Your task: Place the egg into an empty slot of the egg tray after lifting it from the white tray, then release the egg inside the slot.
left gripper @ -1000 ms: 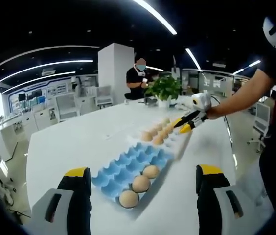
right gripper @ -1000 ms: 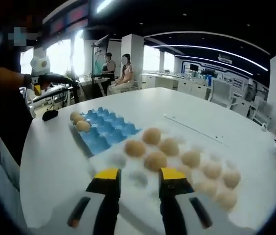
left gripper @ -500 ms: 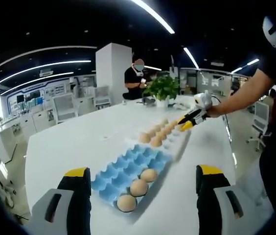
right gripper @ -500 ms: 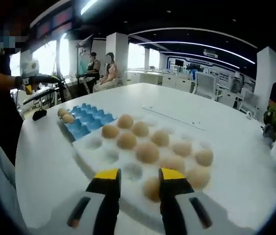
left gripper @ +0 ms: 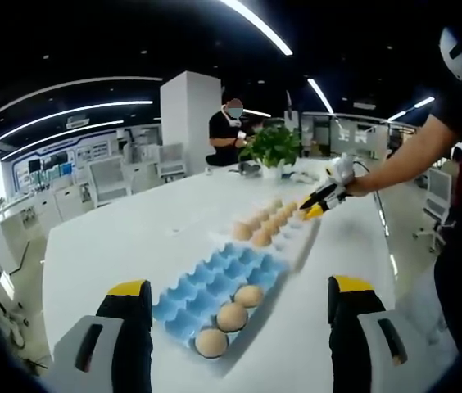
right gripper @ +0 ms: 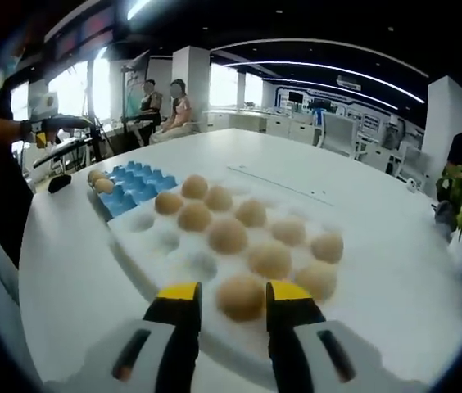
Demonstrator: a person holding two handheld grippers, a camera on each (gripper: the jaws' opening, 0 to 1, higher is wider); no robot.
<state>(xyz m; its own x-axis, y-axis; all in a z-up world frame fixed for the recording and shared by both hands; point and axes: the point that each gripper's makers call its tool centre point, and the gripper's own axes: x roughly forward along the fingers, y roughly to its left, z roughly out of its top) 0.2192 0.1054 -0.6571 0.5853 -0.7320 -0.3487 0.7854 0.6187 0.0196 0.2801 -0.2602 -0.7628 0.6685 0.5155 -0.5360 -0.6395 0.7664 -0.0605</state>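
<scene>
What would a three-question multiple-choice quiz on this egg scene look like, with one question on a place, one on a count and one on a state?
1. Where does the blue egg tray lie relative to the white tray?
A. Stacked on top of it
B. Beside it on the white table
C. On the floor

2. How many eggs sit in the blue egg tray?
A. Three
B. Seven
C. None

3. How is the right gripper placed?
A. Jaws either side of an egg in the white tray
B. Hanging over the blue egg tray
C. Carrying an egg high above the table

Answers:
1 B, the left gripper view shows the two trays end to end on the tabletop.
2 A, three eggs line the tray's near end.
3 A, the right gripper view shows the egg between the yellow-tipped jaws, seated in its slot.
</scene>
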